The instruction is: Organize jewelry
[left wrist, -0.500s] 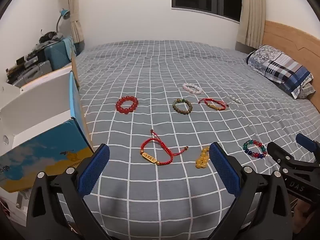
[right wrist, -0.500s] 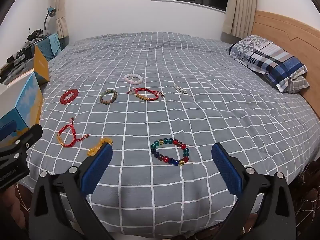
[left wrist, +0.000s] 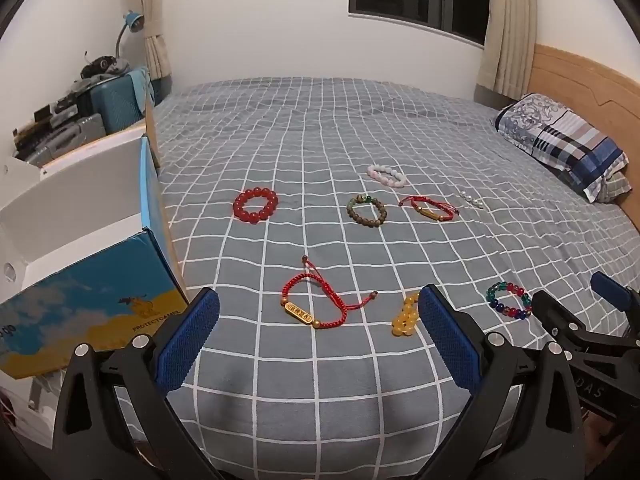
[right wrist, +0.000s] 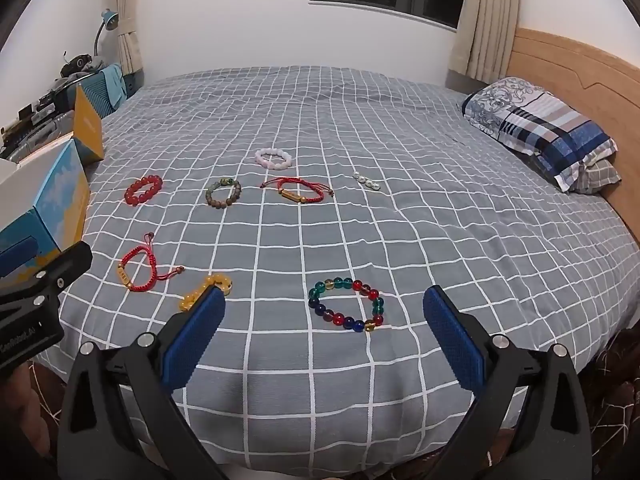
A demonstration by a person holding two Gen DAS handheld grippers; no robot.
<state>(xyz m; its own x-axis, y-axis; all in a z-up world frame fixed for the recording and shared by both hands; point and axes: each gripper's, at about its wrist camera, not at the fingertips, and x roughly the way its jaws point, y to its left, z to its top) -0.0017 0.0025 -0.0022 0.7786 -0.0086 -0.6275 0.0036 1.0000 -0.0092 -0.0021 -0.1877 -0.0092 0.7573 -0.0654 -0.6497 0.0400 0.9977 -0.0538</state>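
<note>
On a grey bedspread [right wrist: 400, 240] with a white grid, eight pieces of jewelry lie spread out, none touching another. In the right wrist view, the right gripper [right wrist: 320, 340] sits at the bottom of the frame with its blue-padded jaws spread wide and holding nothing; a multicolored glass bead bracelet [right wrist: 346, 305] lies between and just above them. To its left lie a yellow bead bracelet [right wrist: 206, 291] and a red cord bracelet with a gold bar [right wrist: 138, 268]. Across the middle run a red bead bracelet [right wrist: 143, 189], a brown bead bracelet [right wrist: 223, 192], a second red cord bracelet [right wrist: 298, 191] and a short string of pearls [right wrist: 366, 180], with a pink bead bracelet [right wrist: 273, 159] above. At the left edge stands a blue and yellow box [left wrist: 86, 308]. In the left wrist view, the left gripper [left wrist: 318, 344] is likewise released and empty at the bottom centre.
</note>
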